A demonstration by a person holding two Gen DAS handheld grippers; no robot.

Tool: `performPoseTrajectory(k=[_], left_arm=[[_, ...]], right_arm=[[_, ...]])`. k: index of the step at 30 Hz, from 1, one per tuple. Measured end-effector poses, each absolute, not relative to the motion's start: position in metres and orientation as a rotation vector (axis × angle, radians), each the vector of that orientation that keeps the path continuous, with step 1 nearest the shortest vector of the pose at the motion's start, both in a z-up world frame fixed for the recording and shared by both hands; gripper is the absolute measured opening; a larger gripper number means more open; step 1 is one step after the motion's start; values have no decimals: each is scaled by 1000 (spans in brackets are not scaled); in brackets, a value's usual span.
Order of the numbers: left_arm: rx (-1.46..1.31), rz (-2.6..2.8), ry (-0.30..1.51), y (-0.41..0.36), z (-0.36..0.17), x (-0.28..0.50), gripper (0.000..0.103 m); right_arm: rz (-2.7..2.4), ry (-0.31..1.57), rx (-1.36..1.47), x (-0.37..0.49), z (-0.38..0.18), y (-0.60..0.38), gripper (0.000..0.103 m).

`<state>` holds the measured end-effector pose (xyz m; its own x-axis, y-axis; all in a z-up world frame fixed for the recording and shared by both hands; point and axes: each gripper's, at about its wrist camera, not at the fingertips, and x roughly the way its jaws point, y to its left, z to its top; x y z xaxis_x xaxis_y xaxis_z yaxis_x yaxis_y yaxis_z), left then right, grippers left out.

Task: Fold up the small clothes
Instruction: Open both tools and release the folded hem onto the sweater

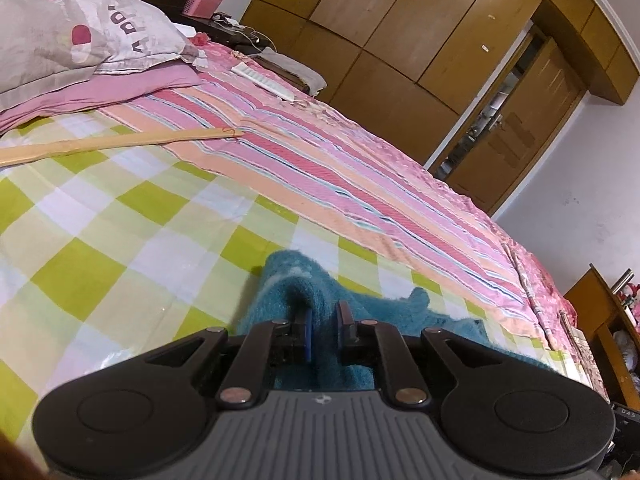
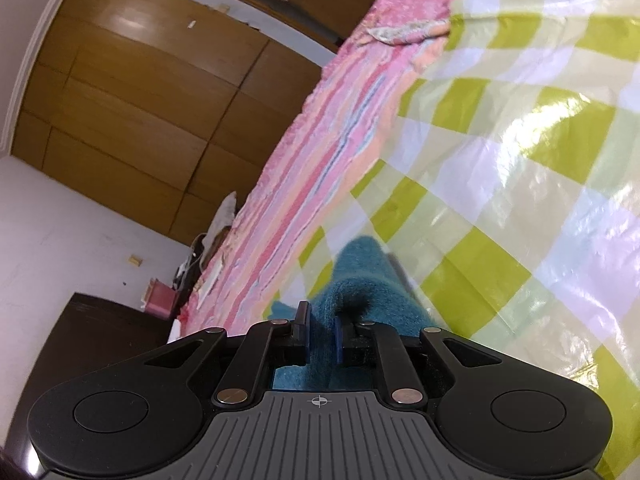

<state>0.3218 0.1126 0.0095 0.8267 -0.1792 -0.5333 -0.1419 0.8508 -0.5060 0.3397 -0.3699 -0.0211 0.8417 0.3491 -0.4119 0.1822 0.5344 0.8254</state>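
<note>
A fuzzy teal garment [image 1: 296,276] lies on the green-and-white checked cover [image 1: 120,220] of the bed. My left gripper [image 1: 325,320] is shut on a raised fold of it, with cloth bunched between the pads and more spreading out to the right. In the right wrist view the same teal garment [image 2: 360,276] rises in a ridge between the fingers of my right gripper [image 2: 322,328], which is shut on it just above the checked cover [image 2: 500,200]. Each gripper's body hides the part of the garment nearest to it.
A long wooden stick [image 1: 120,144] lies across the checked cover at the far left. Beyond it are a pink striped sheet [image 1: 320,160], a printed pillow [image 1: 80,36] and a white slatted item [image 1: 266,76]. A wooden wardrobe [image 1: 400,40] lines the far wall. A dark cabinet [image 2: 100,332] stands beside the bed.
</note>
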Motion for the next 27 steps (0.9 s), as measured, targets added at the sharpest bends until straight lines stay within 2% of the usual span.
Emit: performPoseTrajectory(k=[2, 6, 7, 8, 9, 10, 11, 19, 27], left_arm=[[-570, -14, 613, 113, 11, 323, 19], [-575, 2, 622, 110, 20, 323, 24], [-572, 8, 612, 109, 23, 320, 29], [-567, 17, 598, 109, 26, 317, 36], [-561, 32, 576, 109, 29, 314, 42], [-551, 52, 552, 109, 33, 310, 52], [-541, 72, 528, 110, 38, 307, 54], [-286, 0, 458, 78, 57, 286, 56], [-105, 38, 530, 55, 28, 299, 55]], right_arm=[[113, 587, 1044, 340, -23, -372, 17], [156, 552, 1078, 337, -16, -374, 44], [166, 536, 1082, 336, -12, -374, 51], [174, 517, 1077, 335, -8, -375, 52], [172, 501, 1058, 334, -3, -375, 52], [169, 490, 1042, 332, 2, -376, 52], [167, 478, 1017, 330, 7, -377, 52], [96, 502, 517, 319, 39, -350, 51], [62, 583, 276, 334, 26, -316, 26]])
